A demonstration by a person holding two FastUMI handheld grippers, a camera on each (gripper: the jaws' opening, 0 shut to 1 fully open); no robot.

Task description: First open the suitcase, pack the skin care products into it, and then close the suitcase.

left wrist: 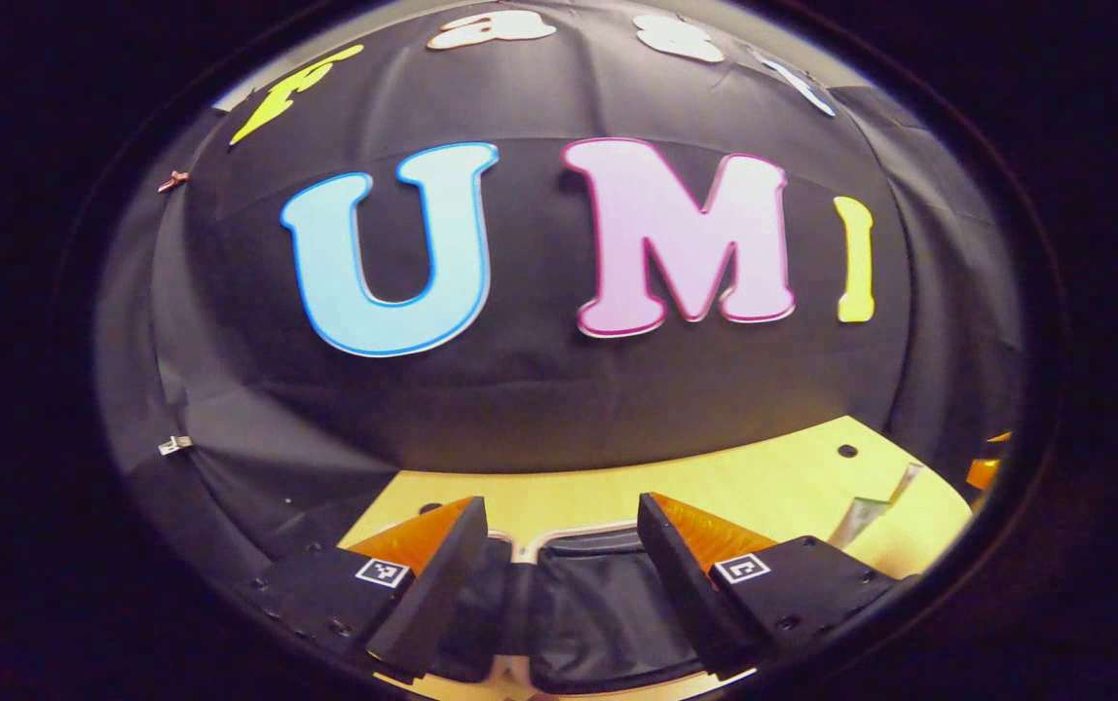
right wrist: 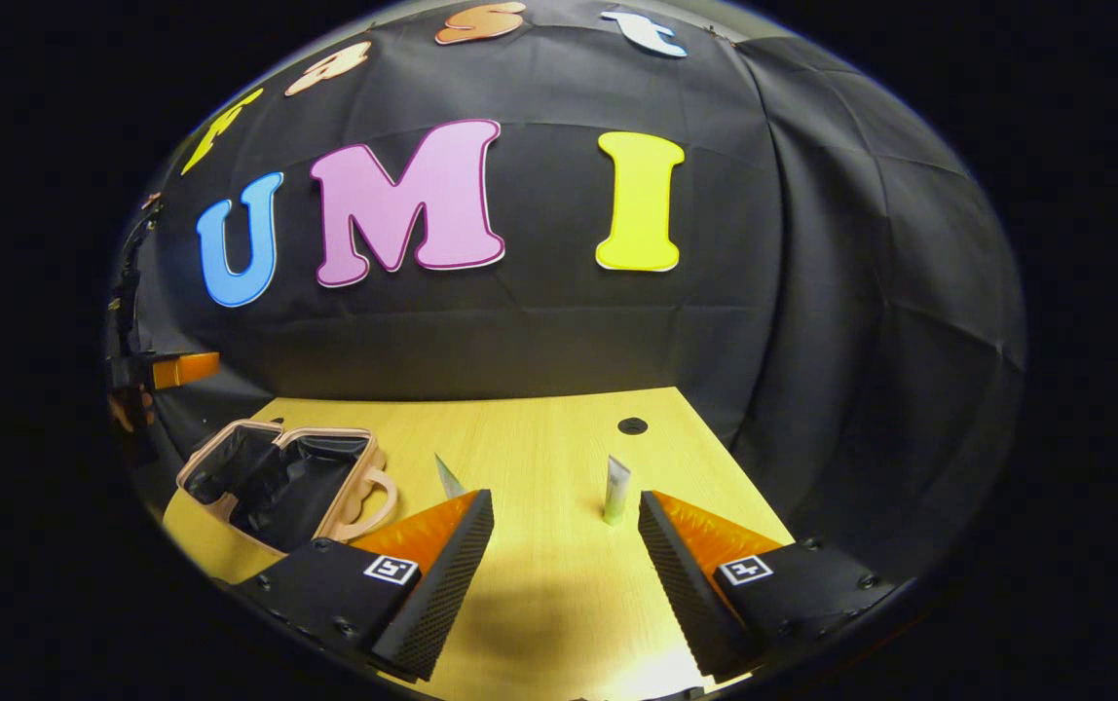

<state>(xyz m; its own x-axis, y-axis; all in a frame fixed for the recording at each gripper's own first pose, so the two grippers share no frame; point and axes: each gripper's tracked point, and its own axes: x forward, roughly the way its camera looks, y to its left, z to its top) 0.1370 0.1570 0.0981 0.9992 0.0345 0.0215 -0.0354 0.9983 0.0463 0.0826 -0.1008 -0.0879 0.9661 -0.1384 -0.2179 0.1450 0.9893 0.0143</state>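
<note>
Left gripper view
- Left gripper (left wrist: 561,531): two black wedge-shaped fingers with orange backs and ribbed dark pads, standing wide apart with nothing between them; each base carries a small square black-and-white marker.
- Suitcase (left wrist: 598,604): directly below the fingers, open, its crinkled black fabric lining showing, with a pale rim along its far side.
- Table (left wrist: 763,487): light yellow wood grain; a small round dark hole sits near its far right corner.
- Tube (left wrist: 885,506): a pale, silvery tapered shape toward the table's right edge; what it is cannot be told clearly here.
- Right gripper (left wrist: 986,472): an orange bit at the far right rim, beyond the table's right edge.

Right gripper view
- Right gripper (right wrist: 565,531): the same black wedges with orange backs and dotted, textured pads, spread apart and holding nothing, above the table's near edge.
- Skin care tube (right wrist: 615,491): slim, whitish-green, standing upright on its cap, near the middle of the table just ahead of the fingers, apart from both.
- Suitcase (right wrist: 286,477): by the table's left edge, open, a peach rounded frame with a curved handle and black lining.
- Pale flat piece (right wrist: 448,477): a thin pointed shape partly hidden behind the left finger.
- Left gripper (right wrist: 184,370): an orange finger beyond the left edge, above the suitcase; its state cannot be told from here.
</note>
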